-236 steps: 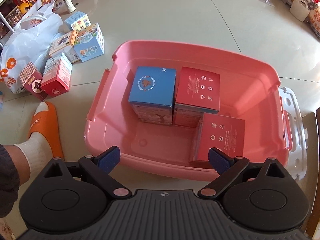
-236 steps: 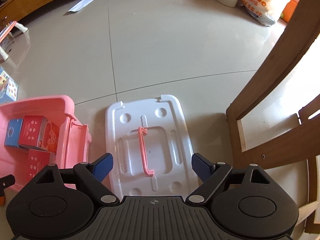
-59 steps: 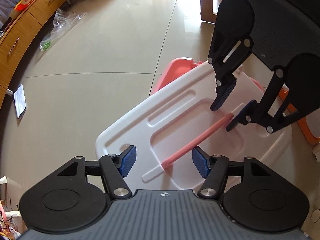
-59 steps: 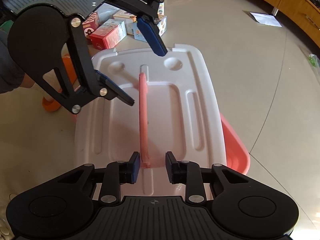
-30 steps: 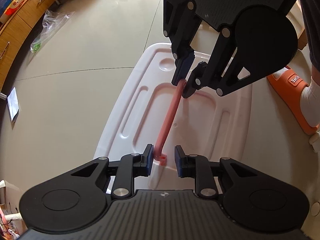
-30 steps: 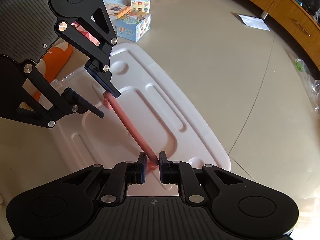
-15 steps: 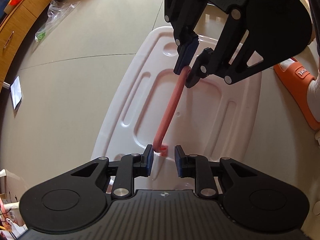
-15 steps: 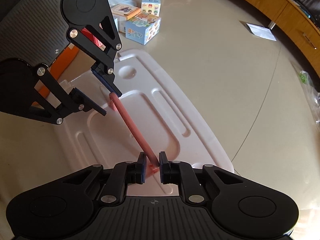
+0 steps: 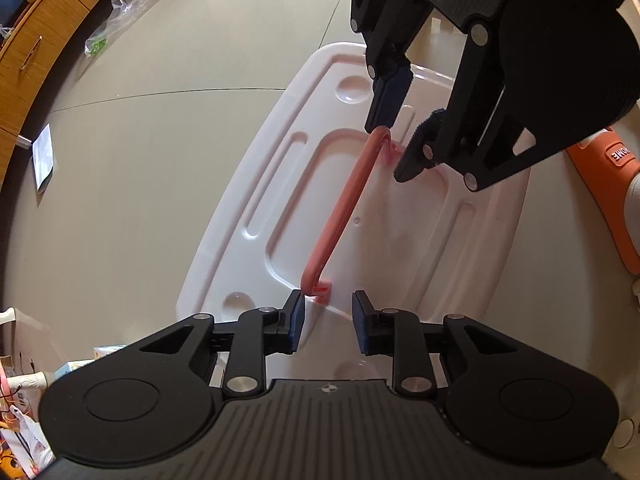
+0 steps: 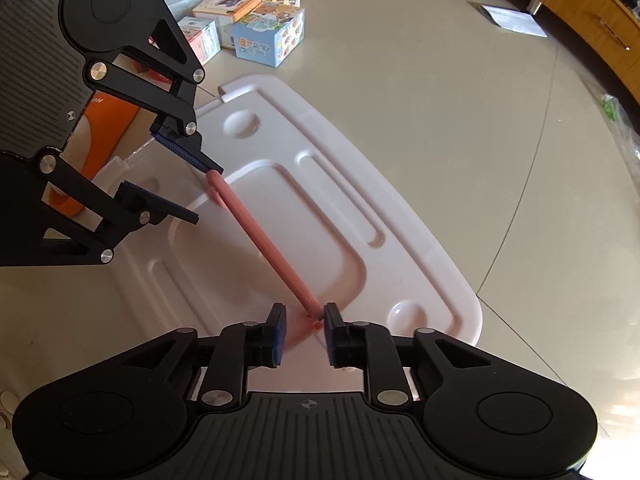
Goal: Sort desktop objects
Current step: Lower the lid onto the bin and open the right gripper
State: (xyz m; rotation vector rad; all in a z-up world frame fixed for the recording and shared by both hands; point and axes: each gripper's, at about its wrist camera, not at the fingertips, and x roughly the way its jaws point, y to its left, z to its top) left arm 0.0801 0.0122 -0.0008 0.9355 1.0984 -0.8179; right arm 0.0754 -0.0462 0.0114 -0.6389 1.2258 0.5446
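A white plastic lid (image 9: 400,220) with a pink handle (image 9: 340,208) lies flat and hides the pink bin under it. My left gripper (image 9: 326,322) is open, its pads on either side of the near end of the handle. My right gripper (image 10: 304,332) is open at the opposite end of the handle (image 10: 264,240), one pad close beside it. Each gripper shows in the other's view: the right gripper (image 9: 394,144) at the far end, the left gripper (image 10: 200,192) likewise, both with jaws apart.
Several small printed boxes (image 10: 268,36) lie on the tiled floor beyond the lid. An orange slipper on a foot (image 9: 604,192) is beside the lid. A wooden cabinet (image 9: 36,32), a plastic bag (image 9: 120,12) and a paper sheet (image 9: 42,156) lie farther off.
Both grippers have opened and let go of the pink handle. The lid lies flat and has barely shifted.
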